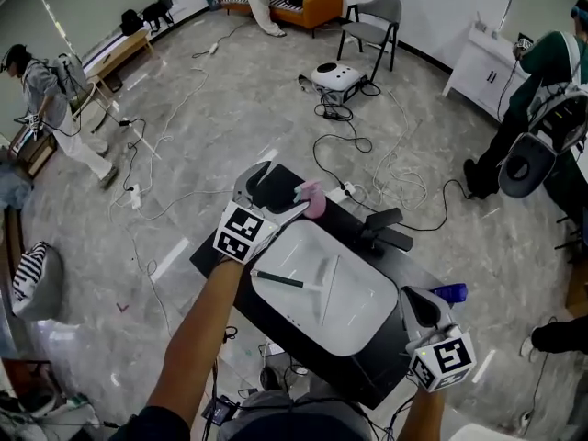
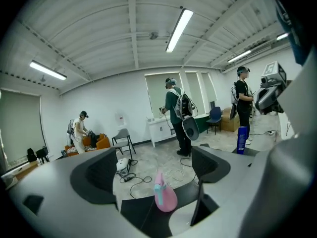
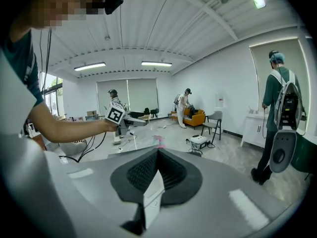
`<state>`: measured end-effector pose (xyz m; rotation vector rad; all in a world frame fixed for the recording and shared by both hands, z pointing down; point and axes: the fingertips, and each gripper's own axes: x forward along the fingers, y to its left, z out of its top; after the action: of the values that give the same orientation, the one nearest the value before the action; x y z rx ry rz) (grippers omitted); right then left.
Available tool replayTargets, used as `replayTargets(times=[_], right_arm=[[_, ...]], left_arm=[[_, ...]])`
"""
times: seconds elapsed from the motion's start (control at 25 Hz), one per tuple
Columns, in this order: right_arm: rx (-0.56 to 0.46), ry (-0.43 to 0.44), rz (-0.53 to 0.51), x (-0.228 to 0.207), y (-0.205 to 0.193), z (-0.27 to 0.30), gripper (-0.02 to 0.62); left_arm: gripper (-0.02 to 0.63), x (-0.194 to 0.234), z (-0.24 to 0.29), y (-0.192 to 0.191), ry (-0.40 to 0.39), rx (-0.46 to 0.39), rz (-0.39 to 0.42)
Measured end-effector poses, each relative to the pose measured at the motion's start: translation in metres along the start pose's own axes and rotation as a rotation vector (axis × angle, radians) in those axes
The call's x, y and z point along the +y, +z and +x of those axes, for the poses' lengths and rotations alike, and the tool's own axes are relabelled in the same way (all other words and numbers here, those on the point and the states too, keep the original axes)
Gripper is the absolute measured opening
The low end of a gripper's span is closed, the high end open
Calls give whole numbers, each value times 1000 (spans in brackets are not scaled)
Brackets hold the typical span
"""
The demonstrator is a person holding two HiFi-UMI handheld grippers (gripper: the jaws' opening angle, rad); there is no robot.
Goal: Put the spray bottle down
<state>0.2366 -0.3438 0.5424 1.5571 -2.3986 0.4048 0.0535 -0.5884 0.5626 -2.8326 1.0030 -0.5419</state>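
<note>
**Bottle was down, left tongs wide open**

Left tongs (image 1: pixel 285 187) gaped with nothing pinched. The pink bottle (image 1: pixel 313 200) stood upright on the table (image 1: pixel 213 257), just past their right jaw tip. Right tongs (image 1: pixel 419 301) were closed, empty.

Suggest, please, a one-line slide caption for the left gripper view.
Left gripper, jaws wide apart, with the pink spray bottle standing free on the black table ahead.
</note>
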Motion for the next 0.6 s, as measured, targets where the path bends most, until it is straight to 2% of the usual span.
replayTargets(times=[0.16,0.36,0.48,0.6], right_arm=[[-29,31,-44,32,24,-15,11],[-75,61,-59,85,46,-34,11],[-103,76,-87,113,66,-41,9],[-122,101,-111,157,80,-42,8]], left_arm=[[470,-8,-84,36,20,-72,27],[438,-25,-203,53,19,-113,82],[354,-31,-275,57,39,-128,87],[176,-29,-353,50,50,-150,94]])
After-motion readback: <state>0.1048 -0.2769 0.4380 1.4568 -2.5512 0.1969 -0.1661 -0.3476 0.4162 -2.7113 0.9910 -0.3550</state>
